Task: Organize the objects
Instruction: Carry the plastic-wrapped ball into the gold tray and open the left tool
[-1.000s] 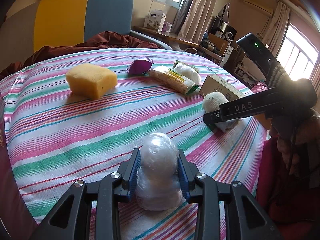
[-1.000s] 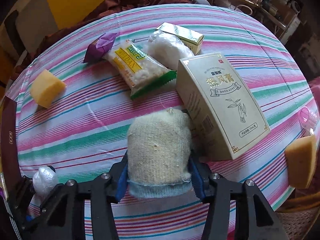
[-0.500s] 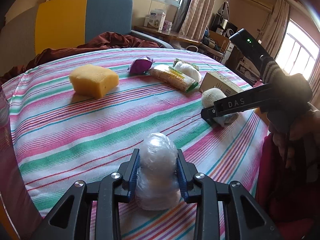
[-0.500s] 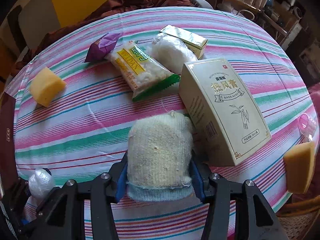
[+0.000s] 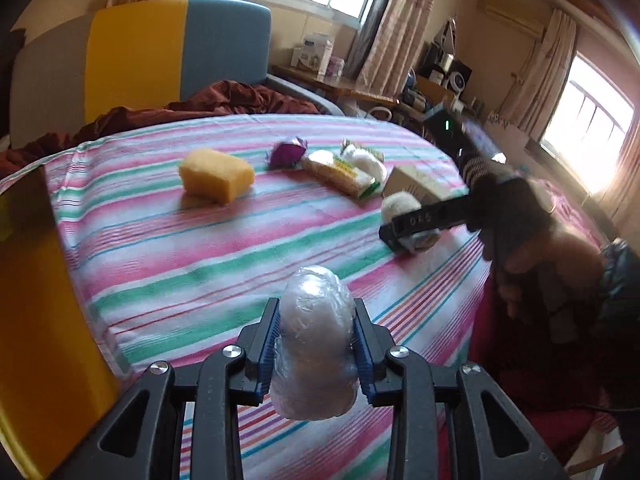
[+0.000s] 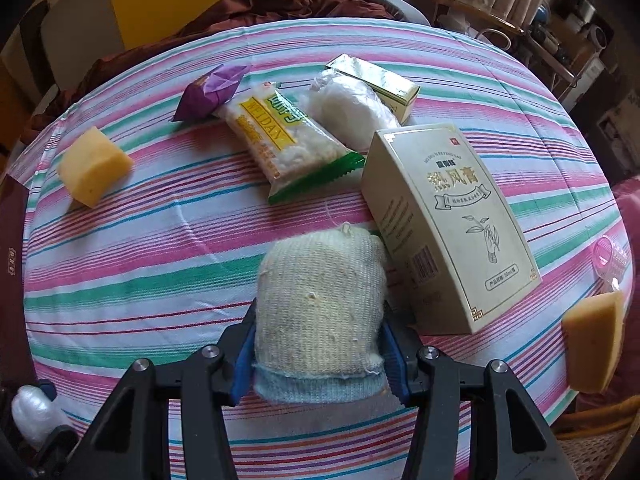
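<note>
My left gripper (image 5: 315,320) is shut on a white lump wrapped in clear plastic (image 5: 314,340), held just above the striped tablecloth (image 5: 192,248) near its front edge. The same lump shows at the lower left of the right wrist view (image 6: 32,412). My right gripper (image 6: 318,344) is shut on a cream knitted bundle with a pale blue cuff (image 6: 320,300), which rests on the cloth against a cream carton (image 6: 448,216). From the left wrist view that gripper (image 5: 404,236) and knitted bundle (image 5: 400,206) are at the right, with a person's hand behind them.
A yellow sponge (image 6: 92,166) lies at far left; a purple packet (image 6: 210,92), snack pack (image 6: 280,140), white plastic bundle (image 6: 348,108) and gold box (image 6: 376,80) cluster at the back. Another sponge (image 6: 596,344) and pink cup (image 6: 610,256) sit at the right edge. A yellow panel (image 5: 36,320) stands left.
My left gripper has risen and drawn back toward the table's near left edge with the wrapped lump; the yellow panel has come into view. The right gripper has stayed in place.
</note>
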Available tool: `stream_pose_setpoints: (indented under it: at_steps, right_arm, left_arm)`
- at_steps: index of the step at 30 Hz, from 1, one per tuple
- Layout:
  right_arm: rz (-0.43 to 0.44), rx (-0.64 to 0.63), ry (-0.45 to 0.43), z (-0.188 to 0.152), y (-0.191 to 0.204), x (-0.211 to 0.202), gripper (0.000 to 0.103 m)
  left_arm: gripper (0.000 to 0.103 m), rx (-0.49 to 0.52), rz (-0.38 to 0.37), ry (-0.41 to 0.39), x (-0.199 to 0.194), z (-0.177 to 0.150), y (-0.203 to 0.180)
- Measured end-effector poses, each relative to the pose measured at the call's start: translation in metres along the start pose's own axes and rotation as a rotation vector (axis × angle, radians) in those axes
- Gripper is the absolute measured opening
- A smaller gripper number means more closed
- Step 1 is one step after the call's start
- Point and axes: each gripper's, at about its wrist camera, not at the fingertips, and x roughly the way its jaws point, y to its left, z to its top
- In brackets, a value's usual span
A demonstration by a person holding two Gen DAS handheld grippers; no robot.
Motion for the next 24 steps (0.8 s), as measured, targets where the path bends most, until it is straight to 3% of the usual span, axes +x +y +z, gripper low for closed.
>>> stream_pose_setpoints:
  at_steps: [5, 10, 13, 17, 24]
  right_arm:
    - [-0.014, -0.015, -0.004, -0.001, 0.005, -0.001, 0.053]
    - [-0.019, -0.019, -0.005, 0.002, 0.006, 0.001, 0.053]
    - [-0.024, -0.028, -0.007, 0.0, -0.001, -0.003, 0.053]
    - [-0.03, -0.033, -0.008, -0.004, 0.006, -0.007, 0.053]
    - [-0.035, -0.04, -0.009, -0.008, 0.009, -0.01, 0.054]
  left_arm:
    - [0.033, -0.096, 0.055, -0.086, -0.048, 0.011, 0.037]
    - [0.033, -0.318, 0.154, -0.143, -0.096, 0.01, 0.116]
    - [0.033, -0.415, 0.233, -0.152, -0.119, -0.001, 0.161]
    - [0.033, -0.475, 0.318, -0.122, -0.134, -0.021, 0.205]
    - [0.033, -0.558, 0.343, -0.094, -0.135, -0.033, 0.248]
